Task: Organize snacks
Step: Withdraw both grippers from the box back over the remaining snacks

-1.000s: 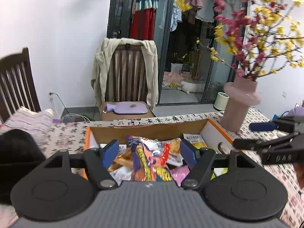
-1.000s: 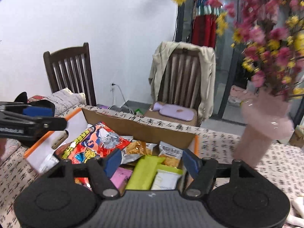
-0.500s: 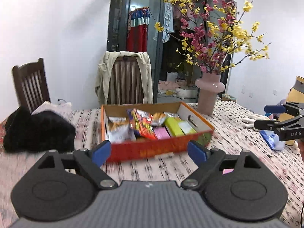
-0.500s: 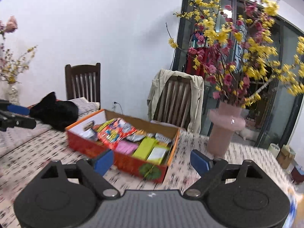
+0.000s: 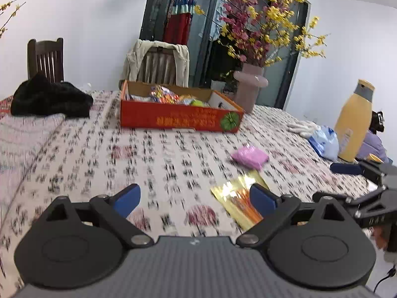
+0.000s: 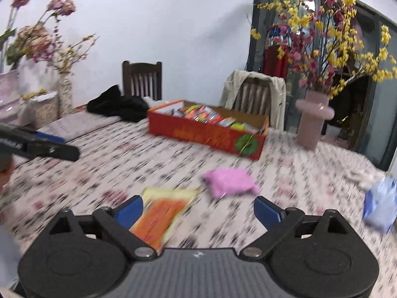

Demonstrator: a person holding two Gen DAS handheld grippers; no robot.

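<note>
Both tongs, left [image 5: 195,197] and right [image 6: 198,207], are opening wide, holding nothing. Near the box [image 5: 178,118], on its front side, lie a pink pouch [image 5: 250,157] and gold packet [image 5: 238,200] on the bench [image 5: 99,154]. Both look light, soft and crinkly; pinch an edge.

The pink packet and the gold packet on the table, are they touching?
Apart. In the left wrist view a strip of patterned tablecloth shows between the pink packet and the gold packet.
</note>
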